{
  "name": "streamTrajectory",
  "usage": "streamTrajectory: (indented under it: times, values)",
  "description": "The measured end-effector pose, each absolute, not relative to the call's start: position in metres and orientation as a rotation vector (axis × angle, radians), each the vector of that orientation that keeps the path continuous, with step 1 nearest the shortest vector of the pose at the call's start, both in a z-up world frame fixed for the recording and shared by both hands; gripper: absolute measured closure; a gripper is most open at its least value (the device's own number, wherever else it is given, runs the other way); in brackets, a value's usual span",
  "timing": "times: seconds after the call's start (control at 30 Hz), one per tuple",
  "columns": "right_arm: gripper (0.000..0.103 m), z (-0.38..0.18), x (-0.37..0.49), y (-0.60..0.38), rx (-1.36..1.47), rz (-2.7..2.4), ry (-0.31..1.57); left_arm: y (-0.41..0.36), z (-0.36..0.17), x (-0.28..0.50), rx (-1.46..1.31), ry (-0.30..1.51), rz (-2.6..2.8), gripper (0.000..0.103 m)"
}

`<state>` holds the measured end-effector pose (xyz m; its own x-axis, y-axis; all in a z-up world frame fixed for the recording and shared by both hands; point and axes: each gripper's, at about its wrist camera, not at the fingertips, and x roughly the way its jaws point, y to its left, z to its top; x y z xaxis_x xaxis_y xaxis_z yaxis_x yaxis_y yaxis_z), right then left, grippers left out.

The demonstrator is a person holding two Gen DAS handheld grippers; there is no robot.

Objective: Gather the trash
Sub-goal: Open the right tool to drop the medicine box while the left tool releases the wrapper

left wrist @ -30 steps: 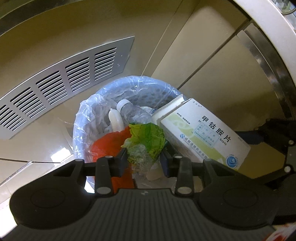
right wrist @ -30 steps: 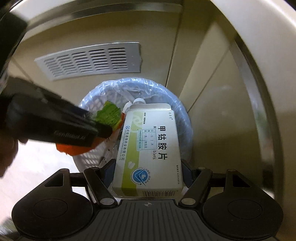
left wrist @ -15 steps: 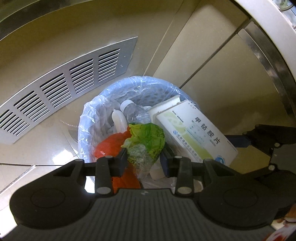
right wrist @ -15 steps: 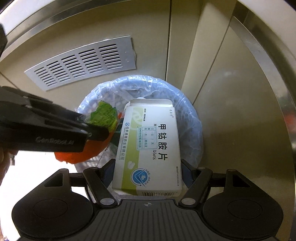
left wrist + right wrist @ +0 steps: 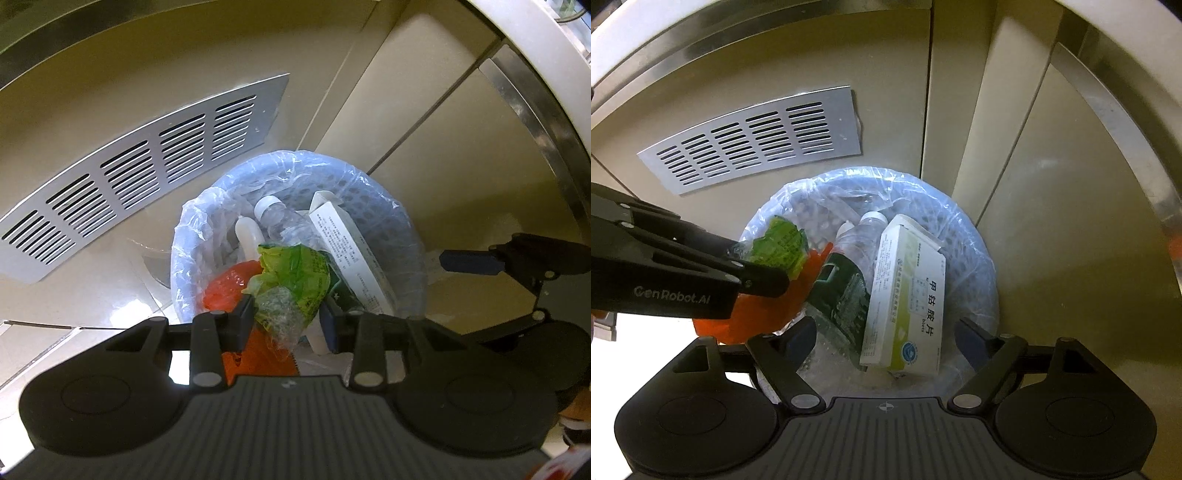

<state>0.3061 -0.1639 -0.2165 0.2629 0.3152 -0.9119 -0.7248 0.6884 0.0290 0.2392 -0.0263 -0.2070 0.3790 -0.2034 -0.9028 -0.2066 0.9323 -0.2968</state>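
Note:
A round bin (image 5: 402,225) lined with a clear plastic bag (image 5: 979,243) stands on the floor against a beige wall. My left gripper (image 5: 287,320) is shut on a crumpled green wrapper (image 5: 295,280) and holds it over the bin's near rim; the wrapper also shows in the right wrist view (image 5: 779,247). My right gripper (image 5: 886,338) is open and empty above the bin. A white and green medicine box (image 5: 908,299) lies inside the bin, leaning on a clear bottle (image 5: 864,240) and a dark green packet (image 5: 842,288). An orange wrapper (image 5: 225,288) sits below the green one.
A silver vent grille (image 5: 140,177) is set in the wall behind the bin, and also shows in the right wrist view (image 5: 757,136). A metal door-frame strip (image 5: 1115,136) runs down the right. Pale floor tiles (image 5: 85,295) lie left of the bin.
My right gripper has opened and let go of the medicine box, which has dropped into the bin. My left gripper still holds the green wrapper in about the same place.

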Motion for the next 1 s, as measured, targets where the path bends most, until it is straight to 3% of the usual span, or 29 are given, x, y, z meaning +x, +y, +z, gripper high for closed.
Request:
streamTrajectory:
  times: [0.67, 0.8, 1.0]
  values:
    - [0.021, -0.201, 0.287, -0.17, -0.489, 0.762, 1.05, -0.033, -0.206, 0.246, -0.382, 1.191, -0.002, 0.068]
    - [0.021, -0.202, 0.287, -0.17, -0.491, 0.766, 1.054, -0.033, -0.206, 0.246, -0.383, 1.193, 0.009, 0.058]
    - [0.021, -0.201, 0.286, -0.169, -0.489, 0.768, 1.056, -0.031, -0.201, 0.241, -0.395, 1.169, 0.018, 0.052]
